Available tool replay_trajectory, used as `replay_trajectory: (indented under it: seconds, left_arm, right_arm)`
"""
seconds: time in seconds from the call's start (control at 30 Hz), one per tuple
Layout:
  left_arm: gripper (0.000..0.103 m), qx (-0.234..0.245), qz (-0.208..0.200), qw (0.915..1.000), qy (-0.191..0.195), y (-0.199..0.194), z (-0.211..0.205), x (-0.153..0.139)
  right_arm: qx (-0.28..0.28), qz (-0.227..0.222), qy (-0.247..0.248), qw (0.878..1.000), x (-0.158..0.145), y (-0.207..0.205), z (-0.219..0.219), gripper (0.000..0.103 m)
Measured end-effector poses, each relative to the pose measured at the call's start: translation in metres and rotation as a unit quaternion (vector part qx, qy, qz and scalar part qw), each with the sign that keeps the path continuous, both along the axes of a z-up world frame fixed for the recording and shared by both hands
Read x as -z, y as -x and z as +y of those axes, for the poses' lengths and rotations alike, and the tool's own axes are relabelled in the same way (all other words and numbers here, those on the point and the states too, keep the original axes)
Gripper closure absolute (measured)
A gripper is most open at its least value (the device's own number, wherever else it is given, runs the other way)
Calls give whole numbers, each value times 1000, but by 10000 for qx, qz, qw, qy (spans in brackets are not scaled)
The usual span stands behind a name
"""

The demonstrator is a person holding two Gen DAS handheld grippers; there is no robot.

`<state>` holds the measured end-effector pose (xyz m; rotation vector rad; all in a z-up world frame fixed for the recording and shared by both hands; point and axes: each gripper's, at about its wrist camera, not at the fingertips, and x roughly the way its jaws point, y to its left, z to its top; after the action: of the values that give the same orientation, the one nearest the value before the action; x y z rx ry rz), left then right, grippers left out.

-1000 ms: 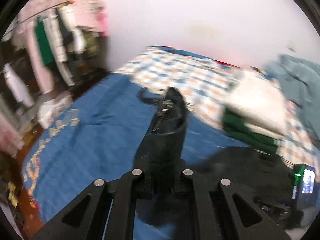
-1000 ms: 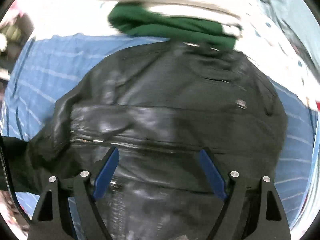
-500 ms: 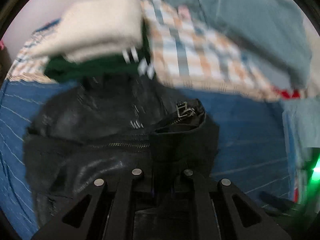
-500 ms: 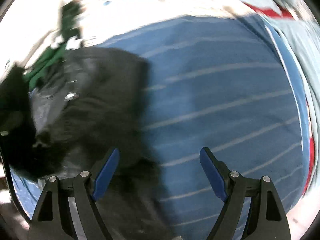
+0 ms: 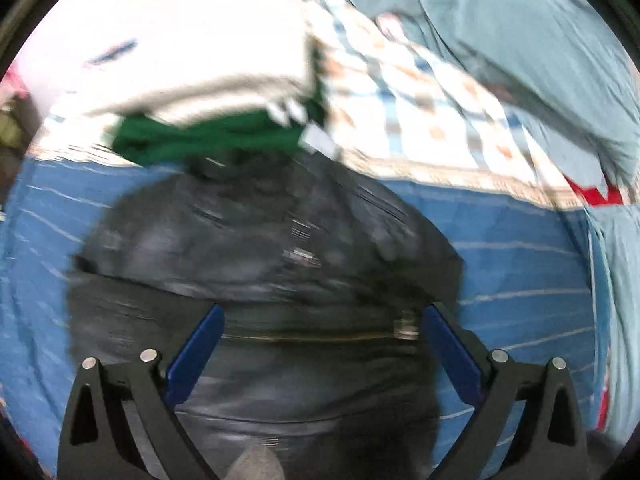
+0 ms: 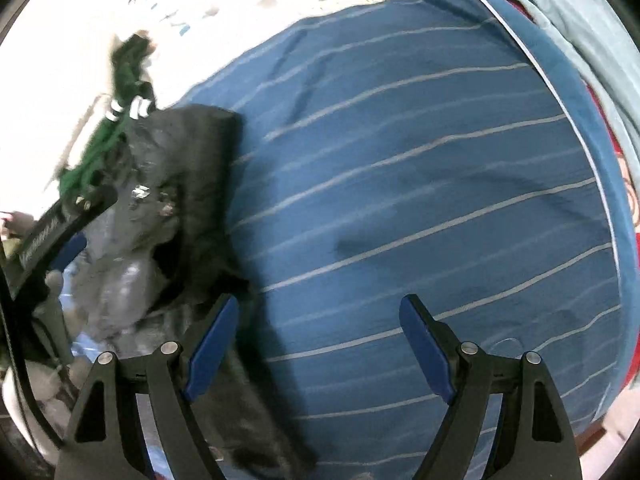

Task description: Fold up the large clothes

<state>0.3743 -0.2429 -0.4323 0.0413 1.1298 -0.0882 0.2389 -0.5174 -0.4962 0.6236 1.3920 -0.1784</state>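
My left wrist view is smeared with motion blur: the black jacket (image 5: 272,264) shows streaked highlights, its zipper only a soft line. The pale folded stack (image 5: 192,56) behind it is blown out to near white, its detail lost. My right wrist view is sharper; the stripes on the blue blanket (image 6: 420,184) read cleanly, though the upper left corner glares white. Both fisheye pictures bend straight lines toward the rim and end in a dark circular border. A soft shadow lies beside my right tool (image 6: 318,344).
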Motion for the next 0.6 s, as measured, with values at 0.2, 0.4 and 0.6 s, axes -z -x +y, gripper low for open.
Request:
replay_trajectory:
  seconds: [0.2, 0.4, 0.6]
  left_arm:
    - [1, -1093, -196, 9885, -1025, 38, 126, -23]
    - [1, -1966, 649, 9573, -2019, 79, 231, 61]
    - [0, -2581, 1188, 9493, -1347, 97, 273, 136]
  right_arm:
    - [-389, -377, -900, 9945, -25, -45, 27, 25]
    - [-1130, -108, -1198, 9863, 6, -115, 92, 51]
    - [-1716, 795, -348, 9813, 79, -145, 143, 78]
